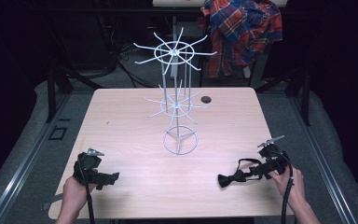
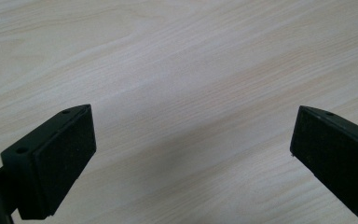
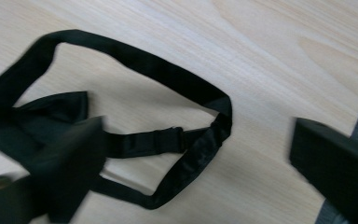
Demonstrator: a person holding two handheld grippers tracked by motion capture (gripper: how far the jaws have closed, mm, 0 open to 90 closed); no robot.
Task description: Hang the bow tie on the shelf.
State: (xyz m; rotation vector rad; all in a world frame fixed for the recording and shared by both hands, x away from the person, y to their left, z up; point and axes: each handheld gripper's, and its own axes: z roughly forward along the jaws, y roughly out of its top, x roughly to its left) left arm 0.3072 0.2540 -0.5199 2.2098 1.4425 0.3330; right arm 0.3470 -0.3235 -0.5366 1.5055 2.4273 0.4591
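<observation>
Two spread hand-held grippers, left [image 1: 113, 178], right [image 1: 251, 171] over black bow tie [image 1: 228, 178], bare wire rack [image 1: 177, 74] on table [image 1: 121, 121]

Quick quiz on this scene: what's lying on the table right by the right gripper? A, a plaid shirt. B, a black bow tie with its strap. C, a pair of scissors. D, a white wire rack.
B: the black bow tie with its looped strap lies flat on the wooden table, just ahead of the open right gripper.
</observation>
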